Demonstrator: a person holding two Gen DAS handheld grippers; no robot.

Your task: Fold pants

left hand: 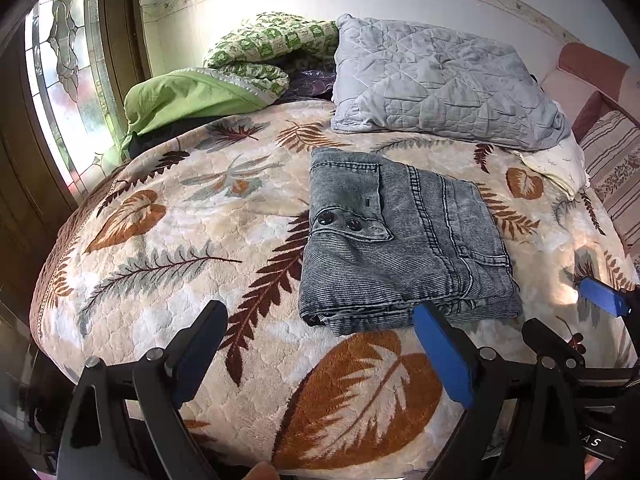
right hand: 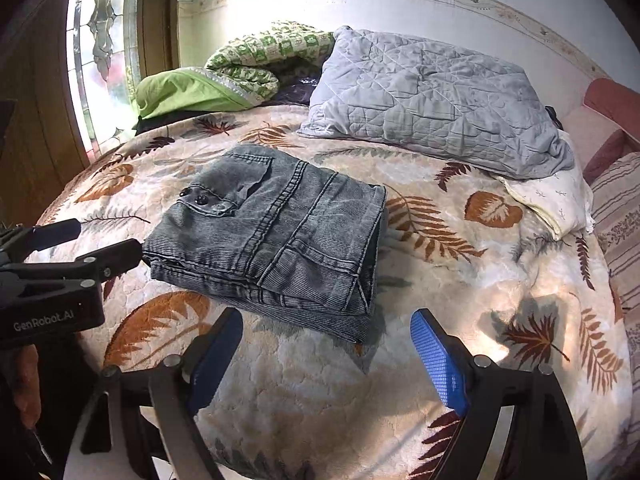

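Observation:
Grey washed denim pants [left hand: 400, 240] lie folded into a compact rectangle on the leaf-patterned blanket [left hand: 180, 240], with a buttoned pocket flap on top. They also show in the right wrist view [right hand: 272, 232]. My left gripper [left hand: 320, 316] is open and empty, its fingers just in front of the pants' near edge. My right gripper [right hand: 326, 328] is open and empty, just short of the pants' near right corner. The right gripper's blue pad shows at the right edge of the left wrist view [left hand: 604, 296]. The left gripper shows at the left of the right wrist view [right hand: 80, 248].
A grey quilted pillow [left hand: 440, 80] lies behind the pants. A green checked quilt and green cloth [left hand: 224, 80] are piled at the back left by the window [left hand: 68, 80]. A white cloth [left hand: 560, 164] and a striped cushion [left hand: 616, 168] sit at the right.

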